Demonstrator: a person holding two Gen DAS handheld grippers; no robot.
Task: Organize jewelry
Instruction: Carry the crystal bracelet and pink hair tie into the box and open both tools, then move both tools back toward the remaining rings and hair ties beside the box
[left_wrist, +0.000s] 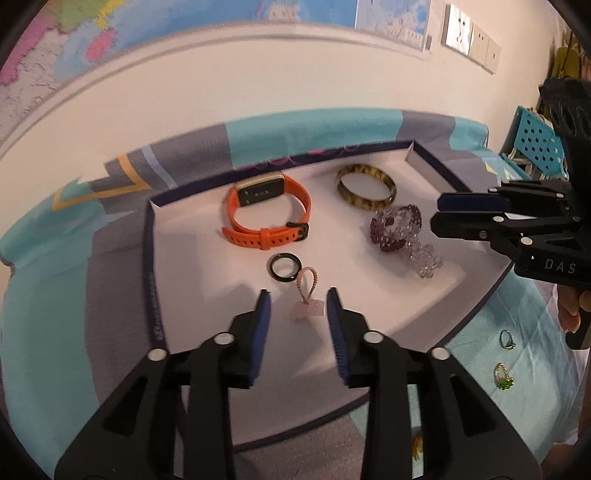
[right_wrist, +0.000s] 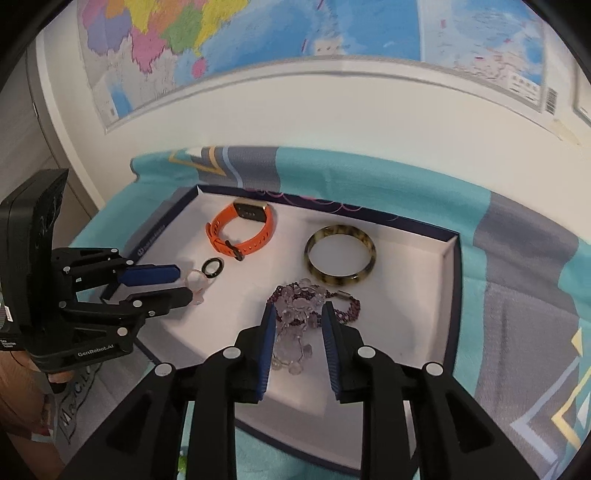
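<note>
A: Orange strap up top! On the left wrist view the orange watch (left_wrist: 267, 214) lies at the back of the white tray (left_wrist: 184, 258), the tortoiseshell bangle (left_wrist: 365, 186) beside it, and the left gripper (left_wrist: 298, 306) hangs with fingers apart over the pink charm (left_wrist: 307, 299), not touching it. A black ring (left_wrist: 282, 267) touches the charm's loop.

B: On the right wrist view, the right gripper (right_wrist: 298, 321) is spread too, its fingers either side of the clear bead bracelet (right_wrist: 295, 328), which lies tangled with the purple bead bracelet (right_wrist: 347, 306). No grip visible.

A: Two rings (left_wrist: 504, 360) sit outside the tray on the teal cloth (left_wrist: 48, 295).
</note>
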